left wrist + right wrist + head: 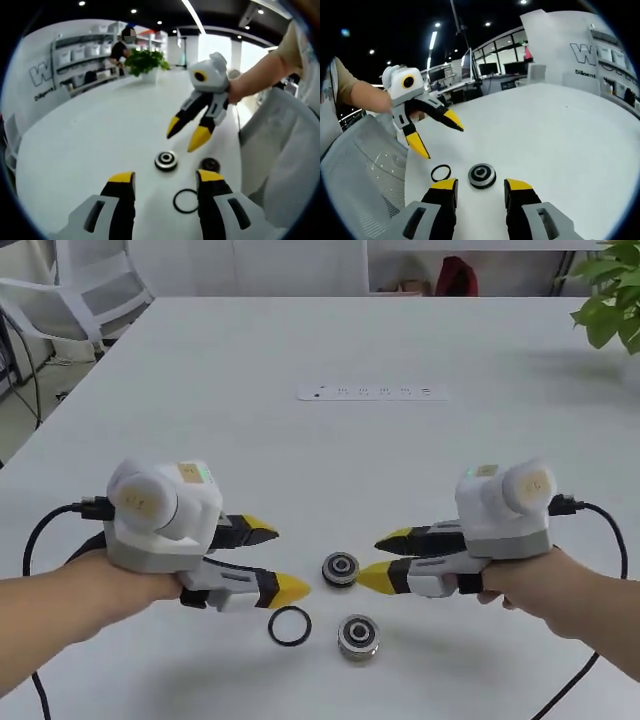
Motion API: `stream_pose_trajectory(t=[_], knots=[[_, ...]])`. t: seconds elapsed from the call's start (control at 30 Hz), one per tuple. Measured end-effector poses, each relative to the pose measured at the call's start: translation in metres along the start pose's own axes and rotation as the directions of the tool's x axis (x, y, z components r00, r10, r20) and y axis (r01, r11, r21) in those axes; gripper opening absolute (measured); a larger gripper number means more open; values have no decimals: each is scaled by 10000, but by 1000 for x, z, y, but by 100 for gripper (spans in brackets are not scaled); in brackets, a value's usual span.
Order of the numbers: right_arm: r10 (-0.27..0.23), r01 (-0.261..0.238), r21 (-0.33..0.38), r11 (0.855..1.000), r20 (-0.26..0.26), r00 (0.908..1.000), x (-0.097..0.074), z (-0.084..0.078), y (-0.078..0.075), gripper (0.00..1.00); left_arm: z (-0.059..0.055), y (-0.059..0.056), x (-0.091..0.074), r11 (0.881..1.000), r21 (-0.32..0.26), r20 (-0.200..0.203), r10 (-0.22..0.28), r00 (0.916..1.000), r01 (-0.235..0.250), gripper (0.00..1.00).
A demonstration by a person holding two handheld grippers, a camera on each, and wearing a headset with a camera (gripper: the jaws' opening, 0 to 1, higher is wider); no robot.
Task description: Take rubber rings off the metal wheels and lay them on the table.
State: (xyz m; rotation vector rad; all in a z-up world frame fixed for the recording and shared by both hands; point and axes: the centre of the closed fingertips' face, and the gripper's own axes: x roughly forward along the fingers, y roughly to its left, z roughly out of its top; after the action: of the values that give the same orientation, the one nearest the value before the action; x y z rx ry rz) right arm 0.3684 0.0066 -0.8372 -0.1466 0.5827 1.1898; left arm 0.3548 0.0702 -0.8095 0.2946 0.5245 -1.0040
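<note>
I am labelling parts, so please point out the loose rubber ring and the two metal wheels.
loose rubber ring (270,627): head view, left side of its band.
farther metal wheel (340,568): head view, its hub.
nearer metal wheel (358,635): head view, its hub.

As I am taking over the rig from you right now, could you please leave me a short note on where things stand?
Both open and empty: left gripper and right gripper, tips facing each other across one metal wheel.
A second wheel lies nearer the person.
Done: one rubber ring lies loose on the table, beside the second wheel.
Left: I cannot tell which wheel wears a ring; check both and strip what remains.
</note>
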Motion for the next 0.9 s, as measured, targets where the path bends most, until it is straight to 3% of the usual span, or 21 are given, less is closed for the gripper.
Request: stream_pose_trajectory(t=[0.4,0.9], knots=[[39,-56,-545,9985,-311,9995,10,-11,-2,32,-1,0,15,9999,8,-52,-104,9999,104,48],[163,-187,-666,9976,-361,9992,20,-11,-1,29,-1,-1,33,9994,89,-160,-346,9993,347,44]])
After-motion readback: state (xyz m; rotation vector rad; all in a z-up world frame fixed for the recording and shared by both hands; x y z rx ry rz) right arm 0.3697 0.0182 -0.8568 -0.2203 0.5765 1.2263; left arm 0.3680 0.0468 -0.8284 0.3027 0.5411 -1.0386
